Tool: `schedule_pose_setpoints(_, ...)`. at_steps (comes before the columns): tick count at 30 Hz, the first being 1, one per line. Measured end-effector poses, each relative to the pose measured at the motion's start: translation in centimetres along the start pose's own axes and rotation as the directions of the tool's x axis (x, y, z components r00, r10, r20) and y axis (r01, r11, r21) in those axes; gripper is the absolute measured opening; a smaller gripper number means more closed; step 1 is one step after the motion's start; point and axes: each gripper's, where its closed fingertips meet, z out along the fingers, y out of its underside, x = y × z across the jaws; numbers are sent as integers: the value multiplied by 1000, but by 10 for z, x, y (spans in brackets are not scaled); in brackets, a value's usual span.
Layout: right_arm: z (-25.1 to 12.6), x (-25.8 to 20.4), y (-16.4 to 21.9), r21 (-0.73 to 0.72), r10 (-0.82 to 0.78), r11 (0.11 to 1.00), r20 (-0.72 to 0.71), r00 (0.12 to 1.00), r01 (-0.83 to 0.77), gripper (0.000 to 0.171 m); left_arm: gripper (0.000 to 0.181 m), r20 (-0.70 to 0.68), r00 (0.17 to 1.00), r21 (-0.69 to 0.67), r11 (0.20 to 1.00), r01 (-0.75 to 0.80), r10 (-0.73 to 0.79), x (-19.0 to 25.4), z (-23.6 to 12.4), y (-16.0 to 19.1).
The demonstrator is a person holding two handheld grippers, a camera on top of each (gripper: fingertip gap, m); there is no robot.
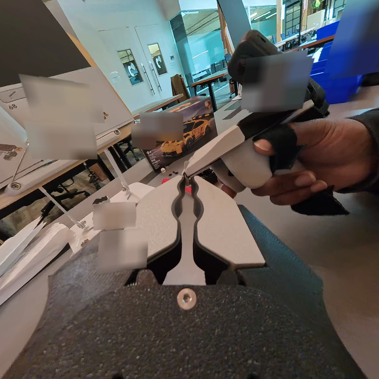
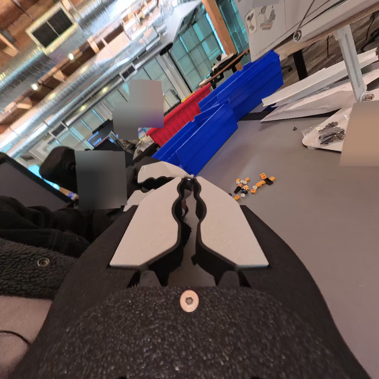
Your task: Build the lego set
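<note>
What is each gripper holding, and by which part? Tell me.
The left gripper and right gripper are each shut at the fingertips on a small lego piece; its gripped part cannot be told.

Tiny piece (image 1: 187, 178) pinched at the left gripper (image 1: 187, 180) tips, too small to name. Right gripper (image 2: 189, 180) pinches a small dark bit (image 2: 188, 183), shape unclear. Scattered orange bricks (image 2: 253, 185) on the table (image 2: 307, 205), too small to sort. Bag of black parts (image 2: 330, 133) half behind a blur patch.
</note>
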Motion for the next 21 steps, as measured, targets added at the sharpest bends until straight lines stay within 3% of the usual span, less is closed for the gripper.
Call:
schedule_pose_setpoints(2,-5,-1,2,-108,-64,992,30,998,67,8,11,-71,997,-14,1000,13,-14,4,1,3)
schedule_pose_setpoints(4,-17,3,16,-326,-199,923,56,978,206,8,19,-180,983,-72,997,26,-38,6,0,9)
schedule_pose_setpoints(5,-28,8,31,-473,-279,836,73,958,279,8,24,-233,971,-137,990,26,-58,5,-2,16)
schedule_pose_setpoints(7,-59,27,66,-736,-446,561,118,887,380,8,20,-325,939,-259,966,25,-111,2,-8,30)
schedule_pose_setpoints(9,-82,39,89,-860,-503,349,163,849,372,8,18,-364,920,-319,948,23,-145,-2,-15,38)
schedule_pose_setpoints(11,-96,46,107,-915,-523,190,212,826,355,8,15,-388,908,-378,926,-2,-157,-3,-21,49)
schedule_pose_setpoints(13,-103,50,118,-939,-536,84,240,810,334,8,14,-418,895,-440,897,-52,-153,1,-26,62)
schedule_pose_setpoints(17,-103,54,132,-941,-552,-42,301,777,335,8,17,-455,873,-558,820,-125,-176,5,-36,94)
schedule_pose_setpoints(21,-95,56,139,-935,-564,-67,324,760,349,8,18,-403,889,-622,778,-92,-217,-9,-40,117)
